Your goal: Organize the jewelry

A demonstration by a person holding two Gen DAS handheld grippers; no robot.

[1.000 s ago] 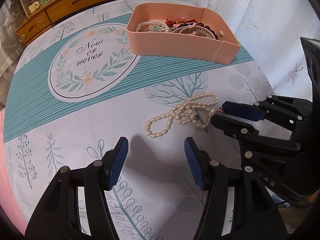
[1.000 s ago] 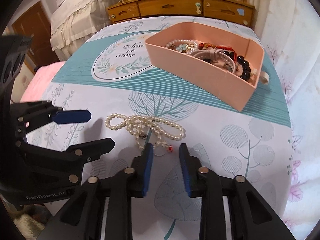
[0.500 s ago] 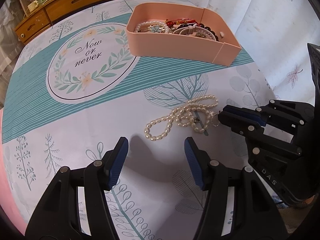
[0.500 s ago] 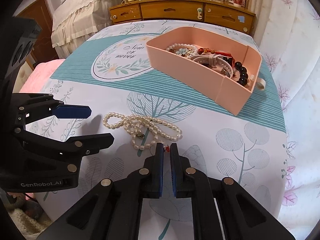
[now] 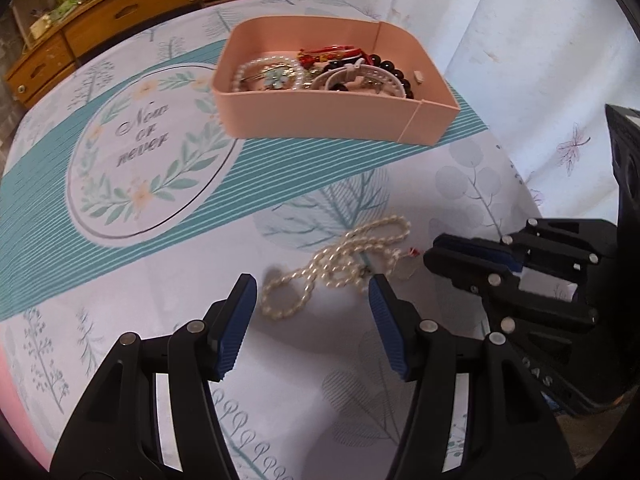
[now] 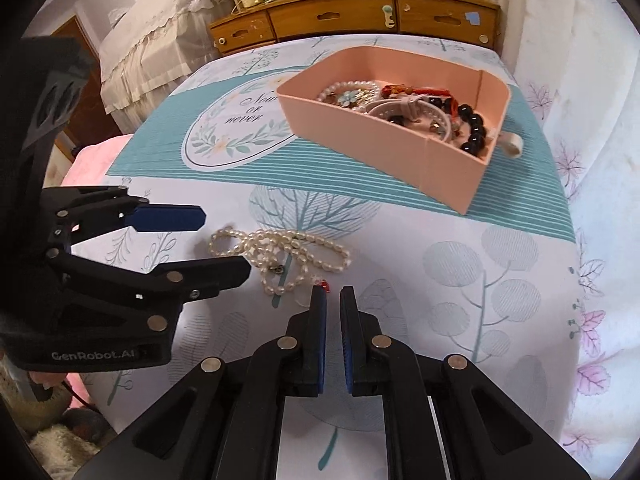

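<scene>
A white pearl necklace [image 5: 340, 264] lies in loops on the printed tablecloth; it also shows in the right wrist view [image 6: 288, 252]. A small ring with a red bead [image 6: 325, 286] lies at its near end. My left gripper [image 5: 312, 300] is open, low over the necklace's left loop. My right gripper [image 6: 333, 298] has its jaws nearly closed with a narrow gap, just behind the red bead; nothing shows between them. A pink box [image 5: 336, 116] with several bracelets and beads stands further back, also in the right wrist view [image 6: 384, 144].
A wooden dresser [image 6: 360, 16] stands beyond the table's far edge. A white curtain [image 5: 520, 40] hangs on the right. A small white ring [image 6: 512, 144] lies beside the box. The table's right edge [image 6: 576, 260] is close.
My right gripper shut from half open to nearly closed, then opened a sliver. My left gripper moved forward over the necklace and stayed open. The necklace has not lifted.
</scene>
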